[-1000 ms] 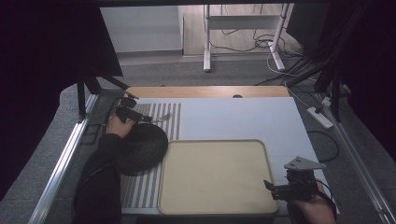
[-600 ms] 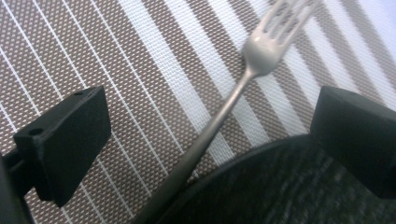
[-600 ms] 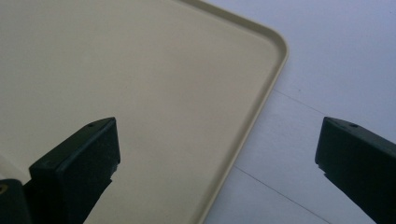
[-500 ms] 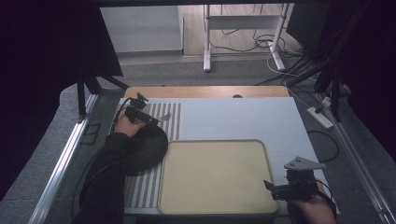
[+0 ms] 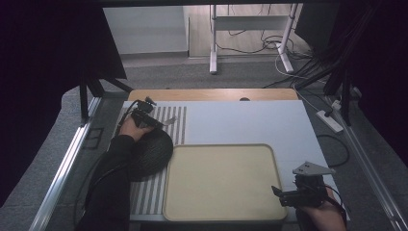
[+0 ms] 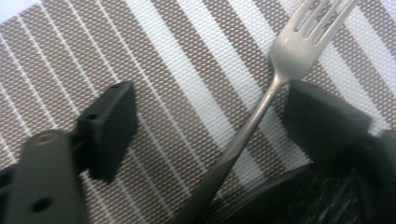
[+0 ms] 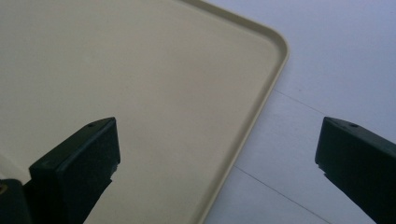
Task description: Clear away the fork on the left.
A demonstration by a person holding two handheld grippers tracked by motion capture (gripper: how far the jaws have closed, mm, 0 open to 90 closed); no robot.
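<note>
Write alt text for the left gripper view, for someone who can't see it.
A silver fork lies on a brown-and-white striped placemat between the left tongs, whose jaws have just been closing but don't yet press it. A dark round dish edges in below.

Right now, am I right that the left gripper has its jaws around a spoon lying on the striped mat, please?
Not quite: it is a fork, not a spoon. The left gripper view shows its tines clearly. The rest holds: the left gripper has its jaws around the handle, which lies on the striped mat; they have just been closing, with a gap left on one side.
</note>
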